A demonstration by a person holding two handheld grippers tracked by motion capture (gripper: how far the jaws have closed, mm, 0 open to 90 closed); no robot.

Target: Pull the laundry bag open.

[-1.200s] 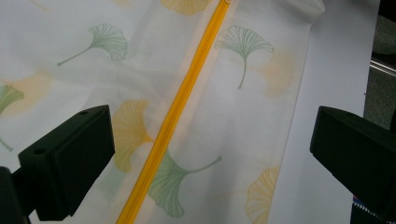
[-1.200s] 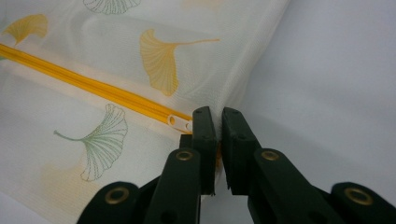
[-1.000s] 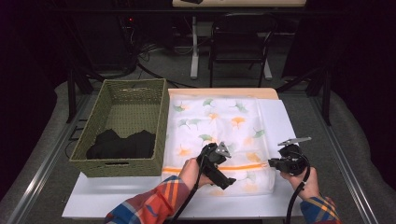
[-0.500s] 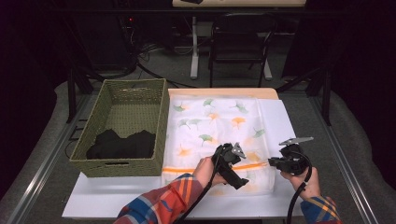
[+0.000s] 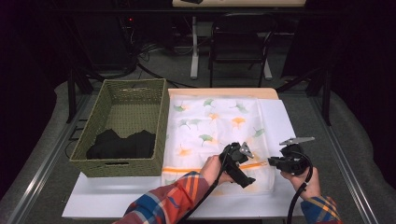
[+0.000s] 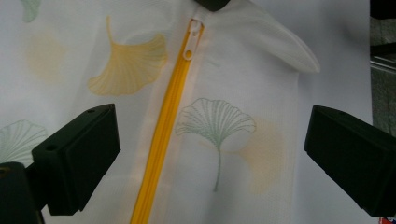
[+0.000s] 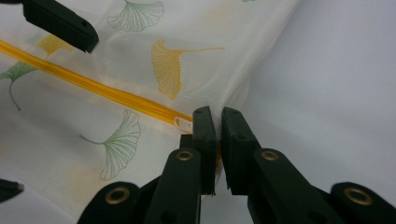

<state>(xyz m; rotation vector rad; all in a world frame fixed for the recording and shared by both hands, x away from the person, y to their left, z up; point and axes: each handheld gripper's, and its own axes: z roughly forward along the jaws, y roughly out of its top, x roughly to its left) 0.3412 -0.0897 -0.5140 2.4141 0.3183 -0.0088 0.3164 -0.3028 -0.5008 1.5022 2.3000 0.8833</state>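
The bag (image 5: 215,135), a white mesh pouch printed with ginkgo leaves, lies flat on the table (image 5: 93,205) just right of the basket (image 5: 122,126). Its yellow zipper (image 6: 163,135) runs across the near end of the bag, parallel to the table's near edge.

The right gripper (image 7: 218,122) is clamped on the bag's right edge at the zipper's end, jaws pressed together on the fabric. The zipper pull (image 7: 183,124) lies just beside its jaw tips, on the zipper side.

The left gripper (image 6: 210,149) hangs over the bag with its jaws spread wide and nothing between the pads. In the left gripper view the zipper passes between the jaws, nearer one of them, and runs lengthwise away from the camera to the pull (image 6: 190,41) at the far end.

Judgement: the pull lies straight ahead of the left gripper along the zipper's long axis. The right gripper is nearer but is occupied anchoring the edge. The left gripper should advance along the zipper line to the pull, then close on it.
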